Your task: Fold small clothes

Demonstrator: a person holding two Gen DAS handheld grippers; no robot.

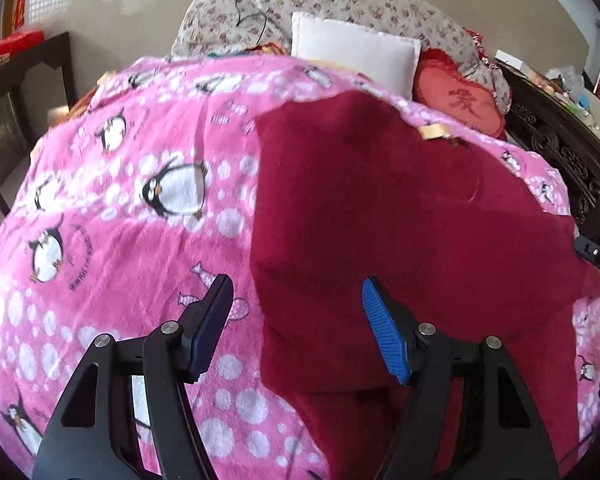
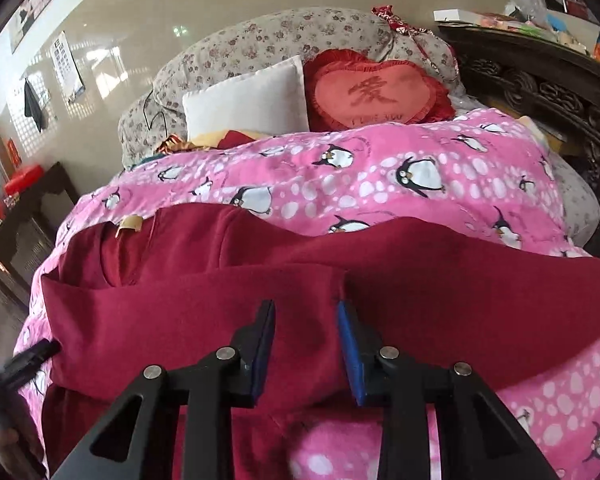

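A dark red garment (image 1: 400, 220) lies partly folded on a pink penguin blanket (image 1: 132, 208); a tan label (image 1: 434, 132) shows at its far edge. My left gripper (image 1: 298, 300) is open and empty, hovering over the garment's left edge. In the right wrist view the garment (image 2: 228, 292) spreads across the blanket (image 2: 380, 184), with a folded layer on top. My right gripper (image 2: 306, 312) is open and empty, just above the folded layer's near part. The tip of the left gripper (image 2: 32, 356) shows at the left edge of that view.
A white pillow (image 2: 248, 100), a red heart cushion (image 2: 376, 92) and a floral bolster (image 2: 280, 32) lie at the bed's head. A dark carved cabinet (image 2: 540, 92) stands on the right, a dark side table (image 1: 24, 68) on the left.
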